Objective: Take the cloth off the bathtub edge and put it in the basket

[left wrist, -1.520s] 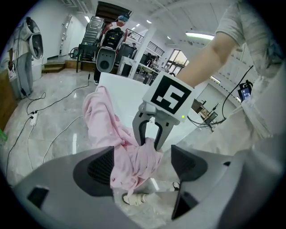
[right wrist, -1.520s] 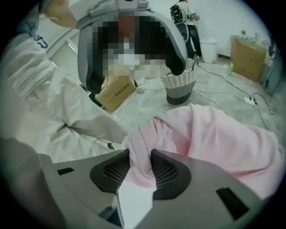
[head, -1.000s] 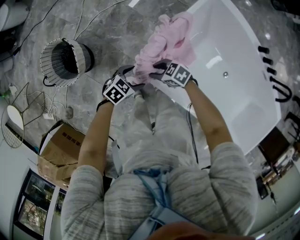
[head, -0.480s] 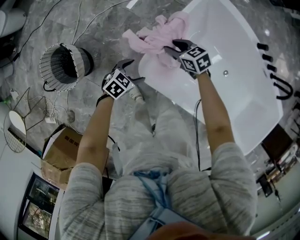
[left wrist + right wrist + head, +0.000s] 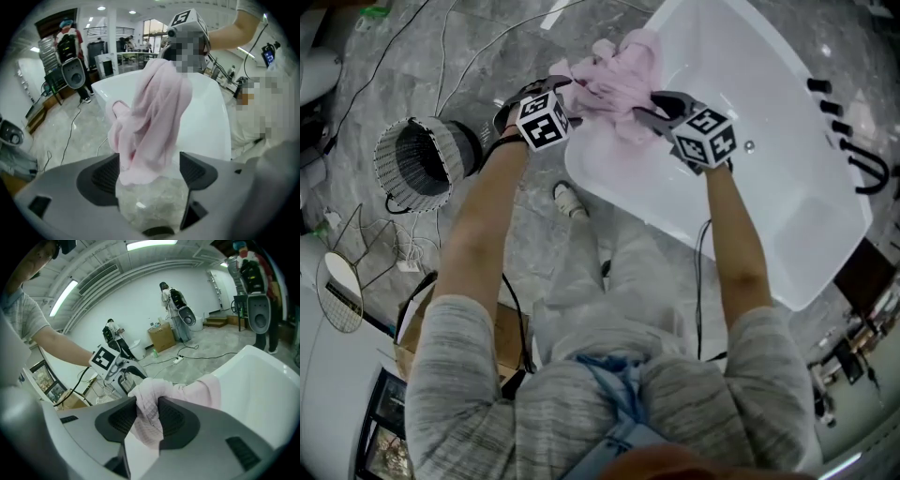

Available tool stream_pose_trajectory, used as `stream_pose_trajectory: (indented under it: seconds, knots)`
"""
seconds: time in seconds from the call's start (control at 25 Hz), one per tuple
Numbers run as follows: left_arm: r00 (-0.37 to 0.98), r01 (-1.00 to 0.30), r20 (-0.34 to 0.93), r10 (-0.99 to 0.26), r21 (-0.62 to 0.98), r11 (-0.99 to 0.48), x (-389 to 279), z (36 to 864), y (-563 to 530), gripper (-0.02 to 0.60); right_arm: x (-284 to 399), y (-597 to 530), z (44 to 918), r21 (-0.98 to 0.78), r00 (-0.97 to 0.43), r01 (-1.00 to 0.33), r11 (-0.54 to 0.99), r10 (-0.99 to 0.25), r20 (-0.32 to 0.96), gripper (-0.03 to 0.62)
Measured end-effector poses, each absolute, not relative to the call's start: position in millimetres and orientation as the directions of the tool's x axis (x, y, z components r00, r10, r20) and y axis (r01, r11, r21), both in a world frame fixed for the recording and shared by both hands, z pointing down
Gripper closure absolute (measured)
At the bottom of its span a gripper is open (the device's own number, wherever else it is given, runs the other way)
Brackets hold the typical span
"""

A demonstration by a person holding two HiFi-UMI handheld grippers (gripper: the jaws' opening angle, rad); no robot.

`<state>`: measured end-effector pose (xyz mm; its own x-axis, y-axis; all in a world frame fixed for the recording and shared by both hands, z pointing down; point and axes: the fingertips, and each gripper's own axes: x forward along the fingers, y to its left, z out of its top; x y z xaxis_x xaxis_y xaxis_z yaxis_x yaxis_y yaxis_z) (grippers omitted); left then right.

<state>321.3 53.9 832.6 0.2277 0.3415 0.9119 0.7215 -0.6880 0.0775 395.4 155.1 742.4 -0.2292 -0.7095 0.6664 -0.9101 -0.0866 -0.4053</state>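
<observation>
While my right gripper point(image 5: 147, 414) is clamped on a fold of the soft pink cloth point(image 5: 614, 70), I can see its two dark pads squeezing the fabric from both sides, so that hold looks good. My left gripper point(image 5: 149, 171) has its jaws apart. The bottom end of the cloth hangs down between them and seems to brush one pad, but the pads are not pressing on it, so this gripper is not holding anything yet. From the head view, the cloth sits bunched at the end of the big white bathtub point(image 5: 769, 169), right between my two grippers. Part of it seems to lie on the rim, though I cannot be sure it is touching. The round wire basket with the dark inside point(image 5: 417, 159) stands on the grey stone floor point(image 5: 487, 37), well apart from the tub and off to my left. I think I am at the picking-up step, with the cloth gripped but not carried away. Next I would shut the left gripper on the hanging end so nothing drags, lift the whole cloth clear of the rim, then swing both hands over to the basket and let go above its open top. The loose end could catch on the tub edge, so I would lift first.
</observation>
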Motion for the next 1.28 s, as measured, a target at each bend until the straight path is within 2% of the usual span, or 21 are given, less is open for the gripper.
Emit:
stream_pose_trajectory:
  seconds: [0.04, 0.12, 0.2, 0.44, 0.56, 0.68, 0.92, 1.0, 1.08, 1.28]
  knots:
    - [0.206, 0.754, 0.918, 0.339, 0.071, -0.653, 333, 836, 53, 0.196, 397, 157, 743, -0.412, -0.228, -0.907, -0.09, -0.718, 0.658, 0.45]
    - [0.178, 0.798, 0.925, 0.337, 0.065, -0.6, 355, 842, 55, 0.097, 400, 157, 743, -0.421, -0.223, -0.902, -0.094, -0.732, 0.643, 0.45]
    - [0.153, 0.829, 0.927, 0.342, 0.068, -0.555, 373, 846, 61, 0.044, 403, 156, 743, -0.423, -0.218, -0.901, -0.094, -0.745, 0.631, 0.45]
    - [-0.005, 0.918, 0.929, 0.369, 0.15, -0.366, 392, 867, 78, 0.037, 399, 158, 746, -0.405, -0.241, -0.913, -0.045, -0.743, 0.625, 0.45]
    - [-0.079, 0.944, 0.928, 0.365, 0.187, -0.271, 398, 874, 82, -0.018, 396, 159, 748, -0.392, -0.257, -0.92, -0.011, -0.738, 0.624, 0.45]
    - [-0.138, 0.962, 0.93, 0.342, 0.208, -0.178, 402, 874, 90, -0.019, 398, 159, 750, -0.385, -0.261, -0.923, 0.006, -0.744, 0.615, 0.45]
    - [-0.16, 0.922, 0.895, 0.416, 0.286, -0.26, 397, 879, 100, -0.018, 397, 159, 744, -0.377, -0.247, -0.926, 0.008, -0.767, 0.592, 0.45]
    - [-0.152, 0.911, 0.888, 0.435, 0.297, -0.287, 399, 879, 101, -0.017, 399, 159, 741, -0.375, -0.24, -0.927, 0.004, -0.775, 0.585, 0.45]
    - [-0.14, 0.903, 0.884, 0.446, 0.299, -0.31, 404, 875, 103, 0.02, 401, 162, 743, -0.364, -0.227, -0.932, -0.003, -0.775, 0.59, 0.45]
    - [-0.14, 0.813, 0.855, 0.5, 0.388, -0.435, 395, 862, 100, 0.209, 407, 168, 751, -0.324, -0.174, -0.945, -0.046, -0.768, 0.616, 0.448]
